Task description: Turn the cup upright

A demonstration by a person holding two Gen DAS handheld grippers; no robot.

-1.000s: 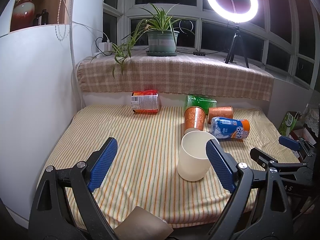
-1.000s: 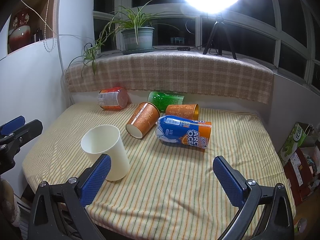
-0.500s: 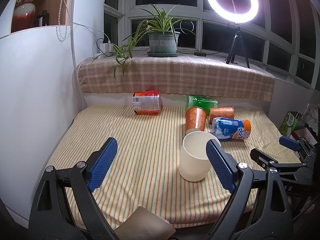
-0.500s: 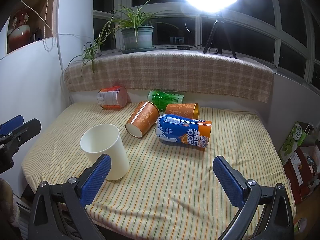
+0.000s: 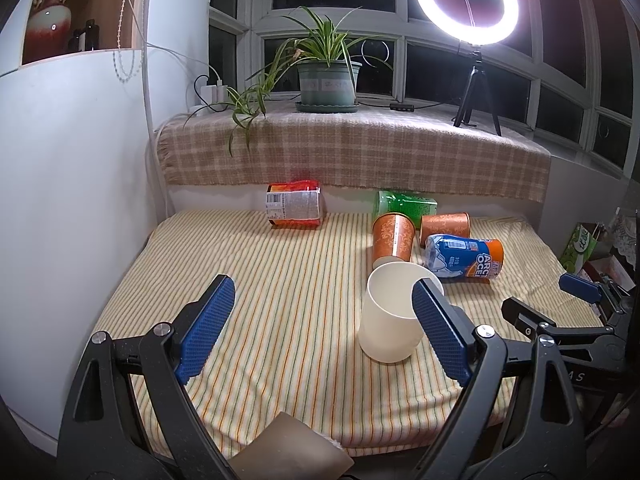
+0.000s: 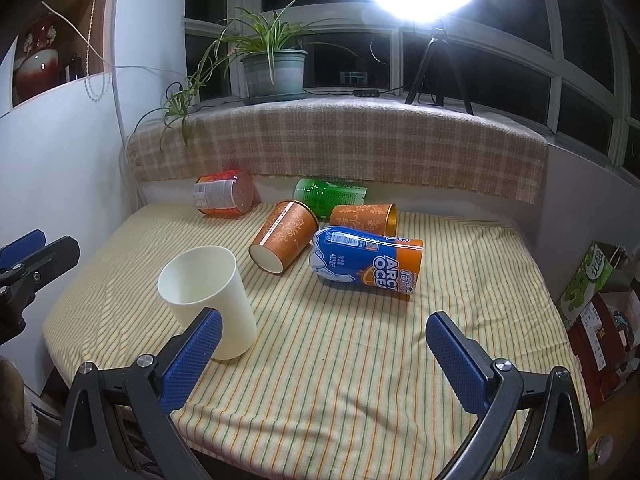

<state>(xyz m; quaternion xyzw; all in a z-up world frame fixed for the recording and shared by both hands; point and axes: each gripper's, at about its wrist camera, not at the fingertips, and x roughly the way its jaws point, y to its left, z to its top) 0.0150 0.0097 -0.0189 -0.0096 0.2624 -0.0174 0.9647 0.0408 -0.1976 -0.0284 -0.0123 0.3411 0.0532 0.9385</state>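
A cream cup (image 5: 390, 316) stands upright, mouth up, on the striped cloth (image 5: 280, 280) near the front edge; it also shows in the right wrist view (image 6: 210, 294). My left gripper (image 5: 324, 330) is open and empty, and its right finger overlaps the cup's right side in view. My right gripper (image 6: 322, 360) is open and empty, with the cup just behind its left finger. Two orange patterned cups (image 6: 284, 242) (image 6: 364, 218) lie on their sides further back.
A blue and orange bottle (image 6: 368, 266), a green can (image 6: 330, 196) and a red can (image 6: 224, 198) lie on their sides at the back. A checked cloth ledge (image 6: 340, 148) carries a potted plant (image 6: 274, 74) and a ring light (image 5: 466, 2). Boxes (image 6: 596, 280) stand off the right edge.
Both grippers have drifted back slightly and stay open. The cream cup stands in the same place.
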